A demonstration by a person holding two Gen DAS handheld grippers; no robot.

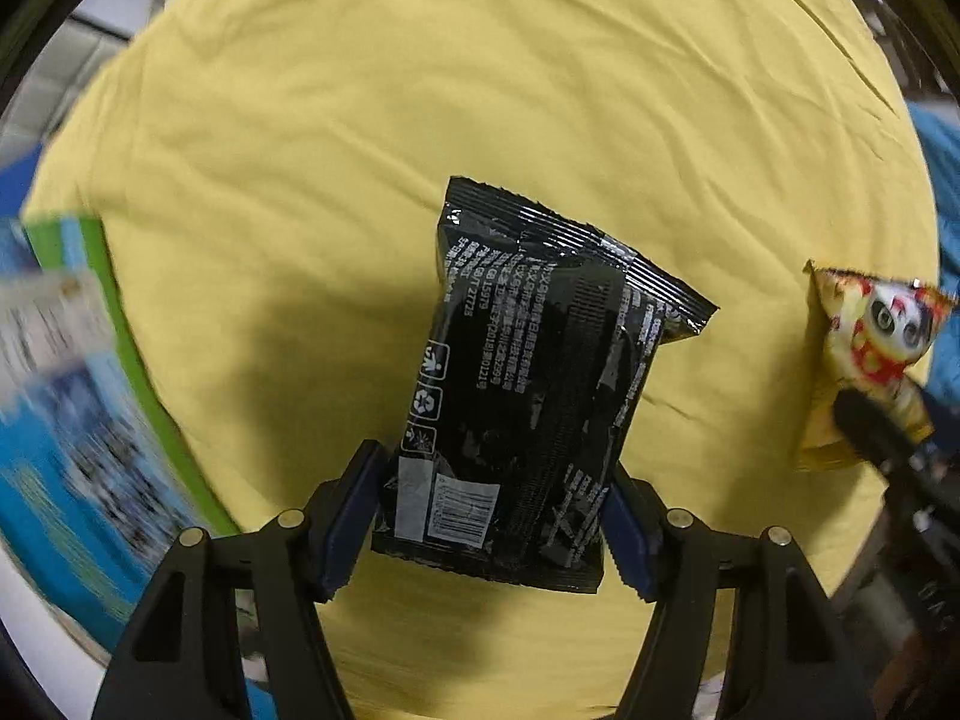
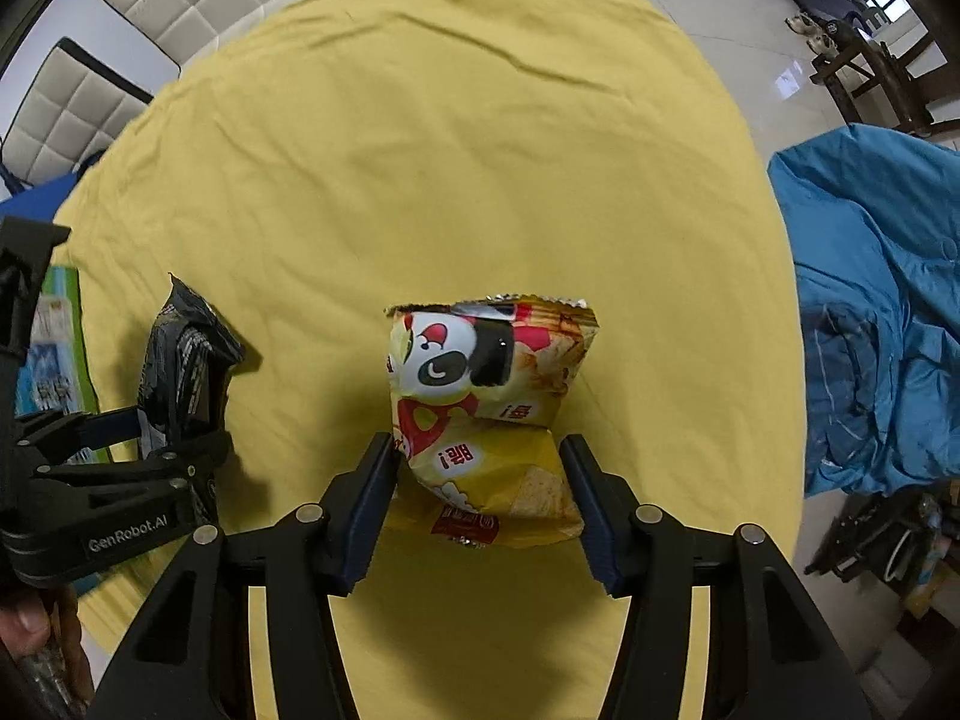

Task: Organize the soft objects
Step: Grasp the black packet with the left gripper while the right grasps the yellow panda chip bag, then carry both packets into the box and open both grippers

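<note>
A wrinkled yellow cloth [image 2: 480,150] covers the round table, with a crumpled blue fabric heap [image 2: 876,312] at its right edge, two white quilted chairs [image 2: 144,42] beyond, and a blue-and-green printed box [image 1: 78,420] on the left. The left gripper [image 1: 489,516] pinches the lower end of a glossy black foil snack packet [image 1: 540,372] with white print and a barcode. The right gripper [image 2: 480,492] clamps a creased yellow chip bag [image 2: 486,414] bearing a panda face.
</note>
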